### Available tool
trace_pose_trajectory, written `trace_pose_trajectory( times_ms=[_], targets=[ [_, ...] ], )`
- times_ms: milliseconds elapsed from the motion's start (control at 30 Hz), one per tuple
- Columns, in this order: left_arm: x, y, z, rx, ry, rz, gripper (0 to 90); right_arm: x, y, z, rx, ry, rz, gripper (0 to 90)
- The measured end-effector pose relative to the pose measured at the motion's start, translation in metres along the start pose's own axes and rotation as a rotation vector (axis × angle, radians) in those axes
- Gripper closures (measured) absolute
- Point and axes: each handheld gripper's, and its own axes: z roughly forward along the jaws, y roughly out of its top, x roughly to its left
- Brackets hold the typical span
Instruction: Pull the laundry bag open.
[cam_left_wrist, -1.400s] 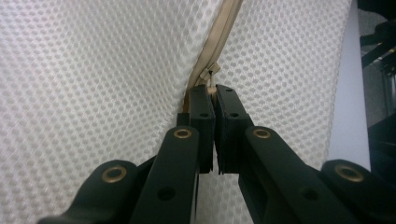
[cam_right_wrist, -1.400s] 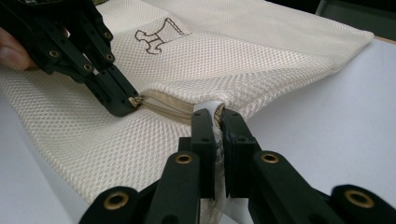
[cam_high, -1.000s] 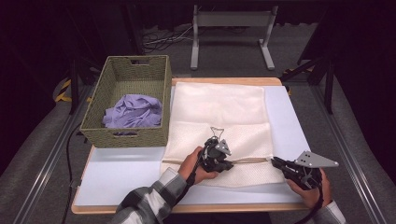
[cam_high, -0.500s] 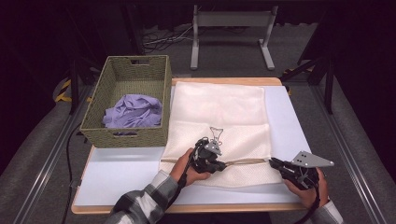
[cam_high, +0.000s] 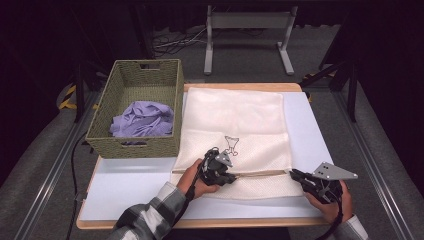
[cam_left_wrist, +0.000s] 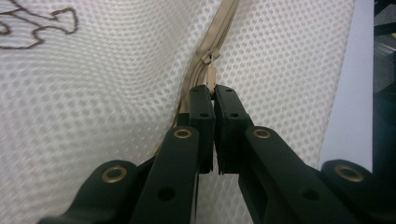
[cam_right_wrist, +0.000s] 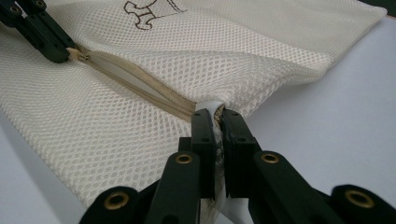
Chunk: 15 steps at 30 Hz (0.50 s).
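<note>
Basket (cam_high: 134, 111) of woven green fibre stands at the table's (cam_high: 125, 185) far left corner, crumpled purple cloth (cam_high: 143, 120) inside, its lower folds hidden by the near wall. Beside it a cream mesh laundry bag (cam_high: 235, 120) lies flat across the table's middle. Near the front edge, the left gripper (cam_left_wrist: 213, 93) is clamped on the zipper pull (cam_left_wrist: 211, 77), its jaws covering the pull's lower end. At the bag's right corner, the right gripper (cam_right_wrist: 217, 116) pinches the zipper's end, the pinched fabric largely hidden between the jaws.
</note>
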Motion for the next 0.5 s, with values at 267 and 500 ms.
trace_pose_trajectory(
  times_ms=[267, 500],
  targets=[
    [0.006, -0.013, -0.017, 0.004, 0.01, -0.019, 87.1, 0.001, 0.0, 0.001, 0.006, 0.0, -0.003, 85.3],
    [0.012, -0.031, -0.029, 0.009, 0.01, -0.035, 87.2, 0.0, -0.001, 0.001, 0.012, -0.005, 0.002, 85.3]
  ],
)
